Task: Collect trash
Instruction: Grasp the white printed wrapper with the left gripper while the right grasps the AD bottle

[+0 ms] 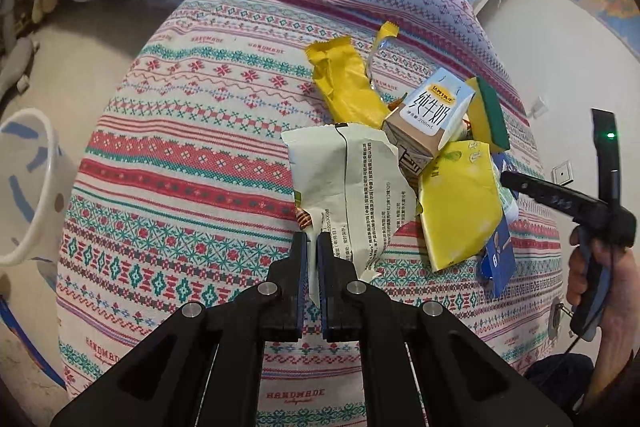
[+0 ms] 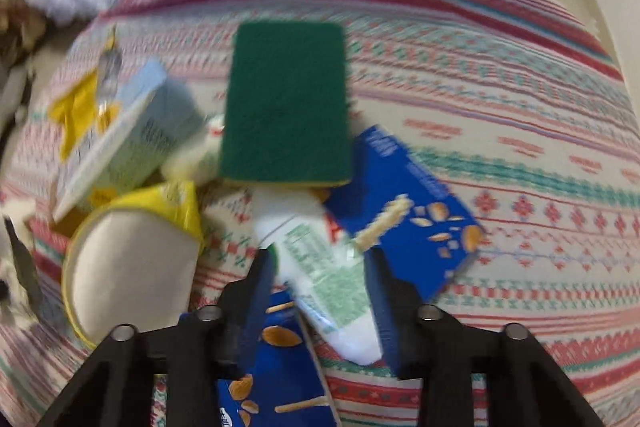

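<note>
1. Two hand-held grippers work the trash pile on the patterned bed (image 1: pixel 192 155).
2. Left hand-held gripper (image 1: pixel 312 247) clenches the white wrapper (image 1: pixel 352 187), beside the milk carton (image 1: pixel 432 115).
3. Right hand-held gripper (image 2: pixel 320 267), released, straddles a white packet (image 2: pixel 324 267) below the green sponge (image 2: pixel 286 103).

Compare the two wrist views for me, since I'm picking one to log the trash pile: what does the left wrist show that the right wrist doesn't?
Only the left wrist view shows the left gripper shut on the white wrapper, the white basket beside the bed, and the hand holding the right gripper.

Only the right wrist view shows the right gripper open around a white bottle, and the blue snack box in full.

Both show the green sponge, milk carton, yellow packaging and patterned bedspread.
</note>
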The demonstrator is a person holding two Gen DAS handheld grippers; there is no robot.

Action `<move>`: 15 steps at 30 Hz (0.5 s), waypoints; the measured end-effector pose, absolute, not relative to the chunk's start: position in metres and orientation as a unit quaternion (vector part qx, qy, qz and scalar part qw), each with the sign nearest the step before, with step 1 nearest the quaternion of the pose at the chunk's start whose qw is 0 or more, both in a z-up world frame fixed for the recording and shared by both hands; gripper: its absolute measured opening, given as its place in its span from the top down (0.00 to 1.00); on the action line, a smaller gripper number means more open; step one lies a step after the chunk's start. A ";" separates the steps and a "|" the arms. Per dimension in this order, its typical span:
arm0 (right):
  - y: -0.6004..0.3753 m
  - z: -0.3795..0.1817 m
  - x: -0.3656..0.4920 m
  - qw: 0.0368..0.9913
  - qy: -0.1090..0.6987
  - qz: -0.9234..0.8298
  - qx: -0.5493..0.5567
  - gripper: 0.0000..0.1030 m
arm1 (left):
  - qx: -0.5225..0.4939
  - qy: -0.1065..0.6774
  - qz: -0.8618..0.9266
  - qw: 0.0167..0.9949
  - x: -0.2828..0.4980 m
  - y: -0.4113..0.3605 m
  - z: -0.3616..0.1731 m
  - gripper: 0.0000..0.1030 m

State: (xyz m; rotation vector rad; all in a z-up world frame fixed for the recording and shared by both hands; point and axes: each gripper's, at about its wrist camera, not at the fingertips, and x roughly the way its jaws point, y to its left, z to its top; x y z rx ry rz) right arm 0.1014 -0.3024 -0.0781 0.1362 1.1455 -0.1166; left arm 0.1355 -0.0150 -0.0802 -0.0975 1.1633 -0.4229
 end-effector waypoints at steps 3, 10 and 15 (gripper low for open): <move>-0.291 -0.093 0.109 0.828 0.556 -0.063 0.013 0.56 | -0.048 0.545 -0.203 0.812 0.134 -0.021 -0.083 0.95; -0.261 -0.116 0.114 0.812 0.577 -0.033 -0.077 0.70 | -0.053 0.540 -0.203 0.815 0.134 -0.015 -0.079 0.95; -0.263 -0.079 0.104 0.849 0.527 -0.027 -0.026 0.72 | -0.066 0.535 -0.205 0.817 0.134 -0.004 -0.074 0.95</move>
